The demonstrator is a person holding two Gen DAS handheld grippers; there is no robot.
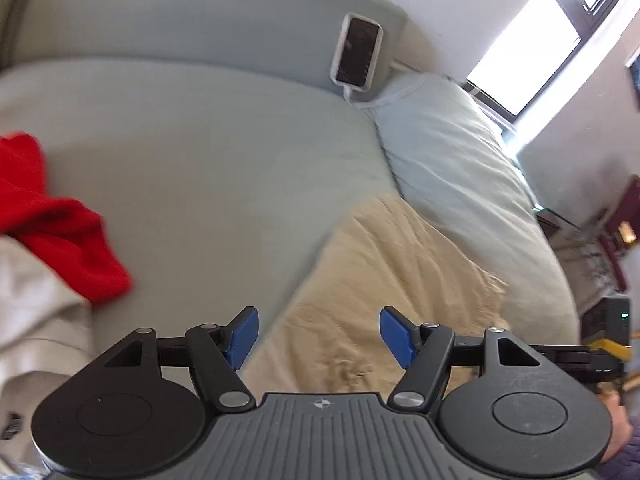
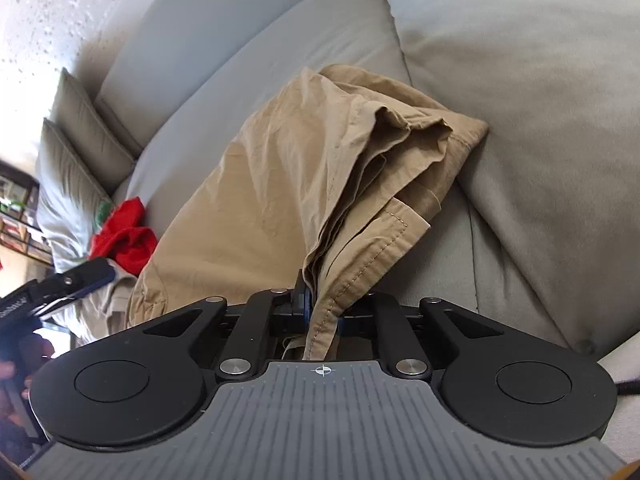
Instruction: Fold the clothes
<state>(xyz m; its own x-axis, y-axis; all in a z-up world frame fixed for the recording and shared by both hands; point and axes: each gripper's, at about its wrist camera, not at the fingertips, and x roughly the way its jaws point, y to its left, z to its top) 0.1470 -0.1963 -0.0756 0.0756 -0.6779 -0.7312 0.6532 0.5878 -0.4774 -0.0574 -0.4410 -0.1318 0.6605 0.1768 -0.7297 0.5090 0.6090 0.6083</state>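
A tan garment [image 2: 280, 184] lies bunched and partly folded on a grey sofa seat [image 2: 256, 56]. My right gripper [image 2: 316, 308] is shut on a stitched hem of the tan garment and holds that edge up toward the camera. In the left wrist view the same tan garment [image 1: 392, 280] lies in front of my left gripper [image 1: 318, 336], which is open and empty just above its near edge. The blue pads [image 1: 242, 336] stand wide apart.
A red garment [image 1: 60, 224] and a pale beige garment [image 1: 36, 320] lie at the left of the seat; the red garment also shows in the right wrist view [image 2: 128, 236]. A phone [image 1: 357, 53] on a cable leans on the sofa back. A grey cushion [image 2: 540, 100] sits right.
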